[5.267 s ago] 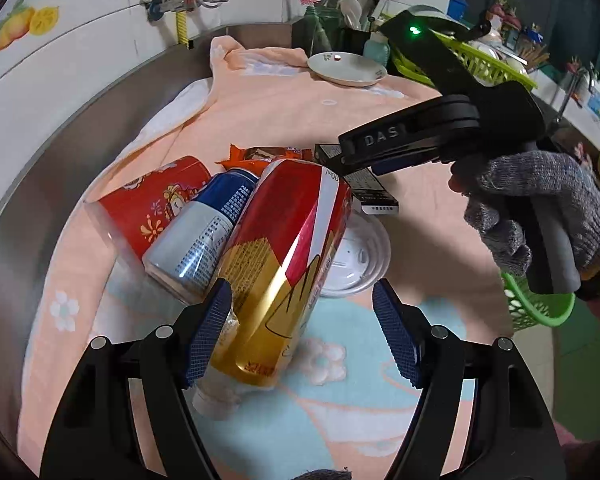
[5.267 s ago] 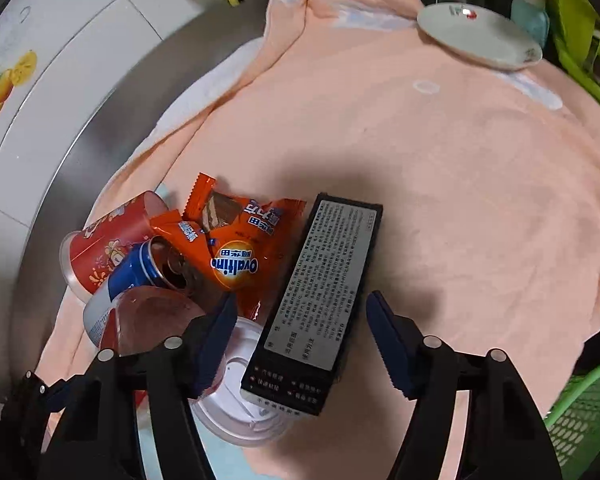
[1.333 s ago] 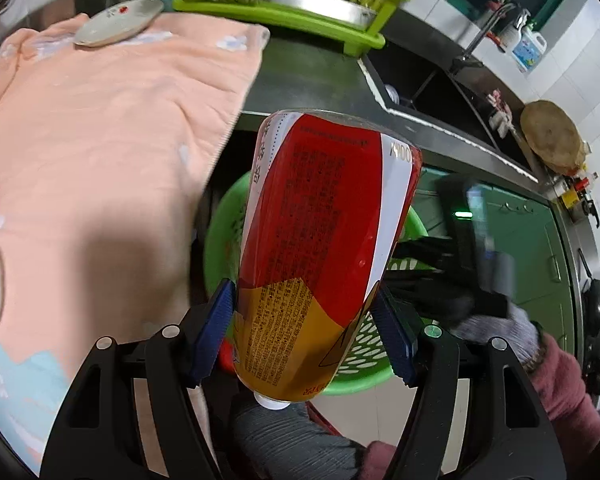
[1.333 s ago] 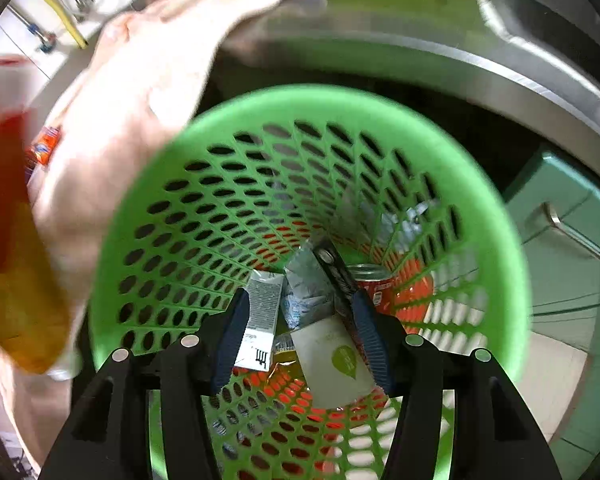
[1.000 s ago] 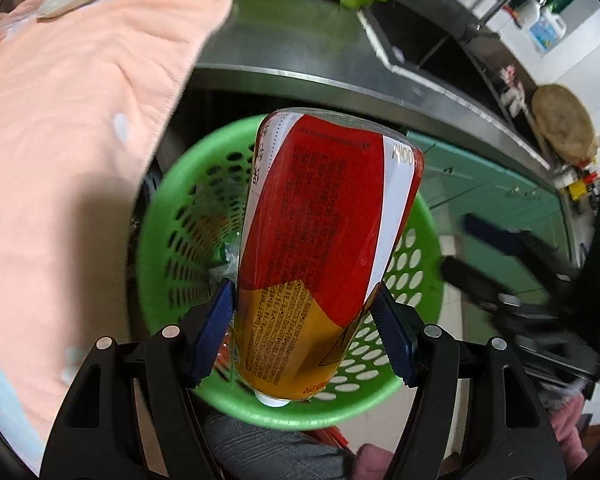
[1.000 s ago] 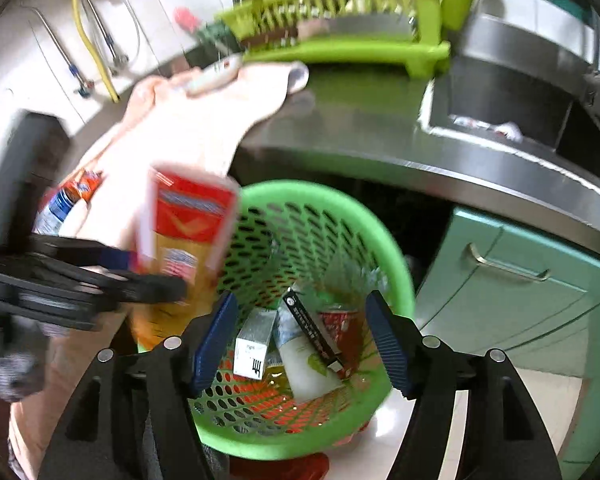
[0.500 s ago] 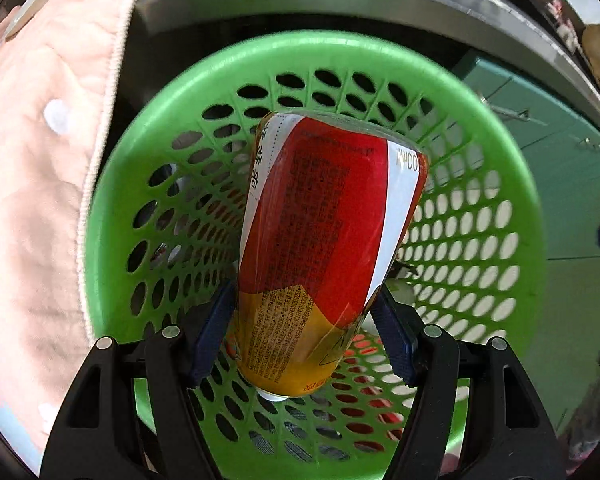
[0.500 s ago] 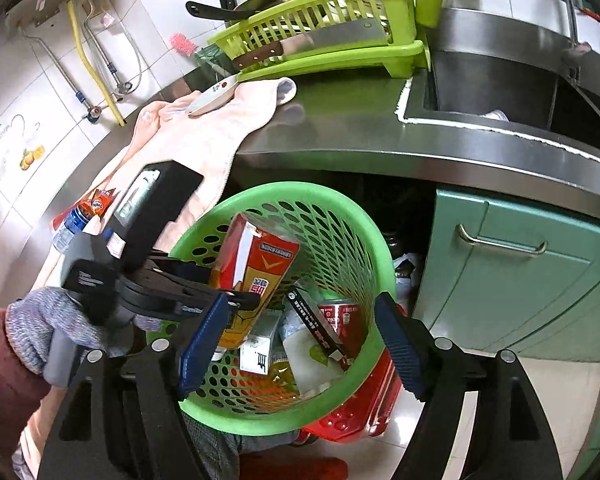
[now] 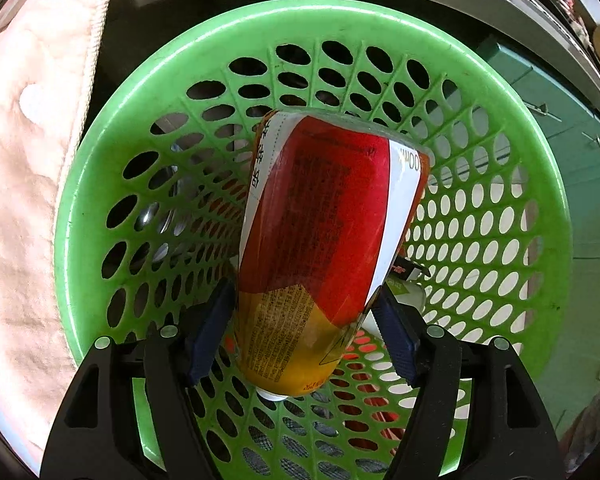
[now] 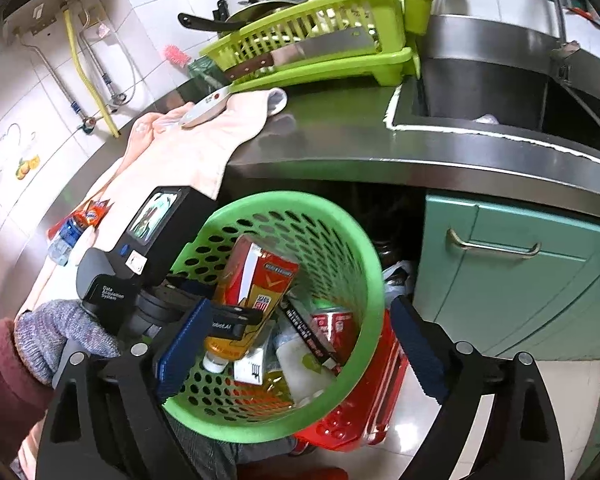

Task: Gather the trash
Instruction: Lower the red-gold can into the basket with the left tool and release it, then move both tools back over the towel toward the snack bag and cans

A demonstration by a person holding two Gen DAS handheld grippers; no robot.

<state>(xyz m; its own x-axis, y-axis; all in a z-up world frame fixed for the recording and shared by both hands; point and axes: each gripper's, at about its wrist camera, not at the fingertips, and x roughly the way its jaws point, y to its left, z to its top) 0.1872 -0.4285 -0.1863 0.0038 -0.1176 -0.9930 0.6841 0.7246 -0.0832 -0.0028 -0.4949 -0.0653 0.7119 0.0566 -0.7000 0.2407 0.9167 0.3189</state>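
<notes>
My left gripper [image 9: 304, 334] is shut on a red, white and gold bottle [image 9: 324, 240] and holds it, cap toward me, inside the mouth of a green perforated basket [image 9: 512, 148]. The right wrist view shows the same bottle [image 10: 256, 280] in the left gripper over the basket [image 10: 364, 248]. In the basket lie a black box [image 10: 308, 336], a red can [image 10: 336, 326] and several papers and wrappers. My right gripper [image 10: 296, 348] is open and empty above the basket. A blue can and an orange wrapper [image 10: 78, 222] lie on the peach towel [image 10: 188, 148].
The steel counter [image 10: 340, 136] holds a green dish rack [image 10: 320, 52] and a white plate [image 10: 204, 110]. A sink [image 10: 500, 92] is at the right, with green cabinet doors [image 10: 508, 280] below. A red basket [image 10: 364, 408] sits under the green one.
My left gripper has carried the bottle from the towel over the counter edge and down into the basket mouth. My right gripper, now empty, has pulled up and back from the basket.
</notes>
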